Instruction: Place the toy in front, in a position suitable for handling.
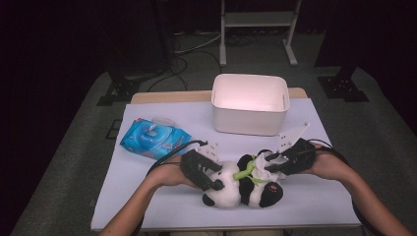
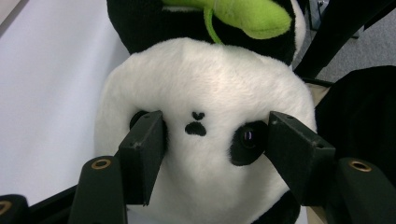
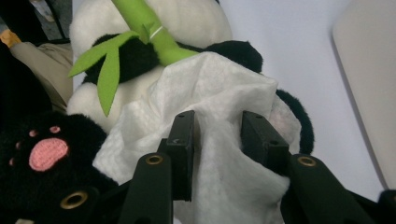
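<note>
- While the left gripper (image 2: 212, 140) sits at the lower middle of its own view, its two black jaws are clamped on the plush panda's (image 1: 243, 187) white head, one pad pressed by each eye patch, nose and mouth right between them.
- Up at the top of that view, a green bamboo stalk (image 2: 243, 14) lies across the panda's black upper body.
- Over in the right gripper view, the right gripper (image 3: 218, 140) sits low centre, jaws a little apart with a fold of white wipe (image 3: 210, 93) between the pads; whether they press it, I cannot tell.
- The wipe is draped over the panda's belly, just below the bamboo; a black paw with pink pads shows at lower left.
- In the high view the panda lies on its back at lower centre of the white table (image 1: 147, 196), left gripper at its left end, right gripper at its right.
- Farther out: a blue wipes pack (image 1: 155, 138) at mid-left, a white bin (image 1: 250, 104) upper centre.
</note>
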Demonstrator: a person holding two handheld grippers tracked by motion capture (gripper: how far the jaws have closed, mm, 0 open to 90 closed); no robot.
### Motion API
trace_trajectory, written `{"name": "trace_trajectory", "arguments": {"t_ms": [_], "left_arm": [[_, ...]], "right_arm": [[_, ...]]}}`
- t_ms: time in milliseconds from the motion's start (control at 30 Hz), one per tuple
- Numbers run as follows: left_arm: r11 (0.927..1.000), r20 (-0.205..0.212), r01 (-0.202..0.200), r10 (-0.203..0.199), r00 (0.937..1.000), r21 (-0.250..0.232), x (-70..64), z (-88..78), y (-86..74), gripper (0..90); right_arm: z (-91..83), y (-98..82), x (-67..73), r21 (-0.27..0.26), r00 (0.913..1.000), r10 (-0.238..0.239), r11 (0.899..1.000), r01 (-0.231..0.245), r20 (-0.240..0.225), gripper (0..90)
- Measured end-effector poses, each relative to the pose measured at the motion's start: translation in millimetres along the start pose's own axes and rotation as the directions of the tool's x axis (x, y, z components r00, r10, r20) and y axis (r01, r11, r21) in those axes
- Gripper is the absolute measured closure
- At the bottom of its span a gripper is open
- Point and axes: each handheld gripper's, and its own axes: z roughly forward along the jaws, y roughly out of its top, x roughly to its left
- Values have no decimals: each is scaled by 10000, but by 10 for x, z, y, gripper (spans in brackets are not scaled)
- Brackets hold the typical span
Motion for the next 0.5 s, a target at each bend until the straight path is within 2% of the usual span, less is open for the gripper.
{"name": "trace_trajectory", "arguments": {"t_ms": [133, 167, 300, 433, 500], "left_arm": [[9999, -26, -68, 68, 10000, 82, -14, 12, 14, 373], [9999, -22, -85, 85, 10000, 72, -17, 15, 14, 374], [9999, -20, -127, 128, 9999, 71, -21, 15, 15, 366], [9999, 13, -101, 101, 9999, -62, -22, -14, 9, 321], [10000, -244, -25, 25, 9997, -1, -9, -35, 6, 271]], "right_arm": [[55, 9, -8, -49, 9994, 193, 9998, -194, -278, 636], [84, 14, -20, -49, 9985, 224, 9997, -226, -497, 638], [210, 51, -20, 575, 9938, 613, 9968, -561, -931, 668], [241, 52, 4, 746, 9938, 500, 9963, -427, -990, 712], [259, 30, 27, 771, 9925, 487, 9962, -402, -1123, 729]]}}
